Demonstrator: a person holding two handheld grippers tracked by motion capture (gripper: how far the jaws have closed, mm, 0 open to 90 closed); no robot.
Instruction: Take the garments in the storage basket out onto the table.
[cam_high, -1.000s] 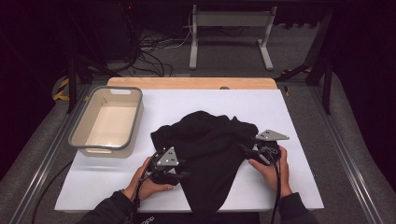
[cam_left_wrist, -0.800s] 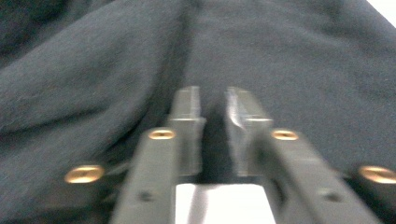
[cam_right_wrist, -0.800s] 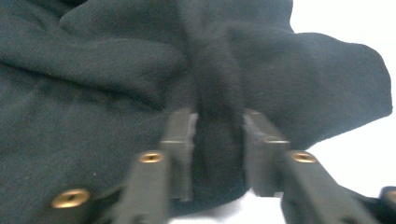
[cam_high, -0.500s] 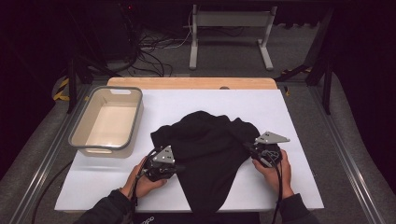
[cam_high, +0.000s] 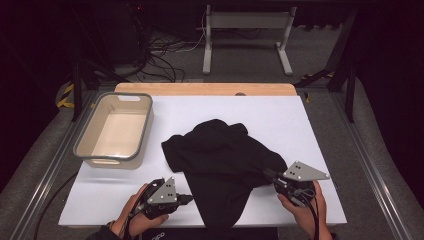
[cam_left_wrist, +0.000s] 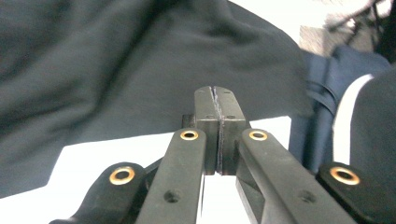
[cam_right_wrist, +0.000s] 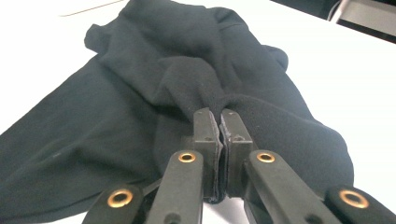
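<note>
While the right gripper is clamped on a fold of the black garment, the left gripper, jaws together on nothing, sits just short of its hem, so the cloth lies rumpled and unfolded.

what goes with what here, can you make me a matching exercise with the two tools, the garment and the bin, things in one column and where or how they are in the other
Things:
1. left tool
2. right tool
3. black garment
4. beige bin

Place or state:
A. heaped at the middle of the white table top
B. shut, off the fabric's near left edge
C. at the table's left side, nothing inside
D. clamped on a fold of fabric

Pairs: 1-B, 2-D, 3-A, 4-C
</note>
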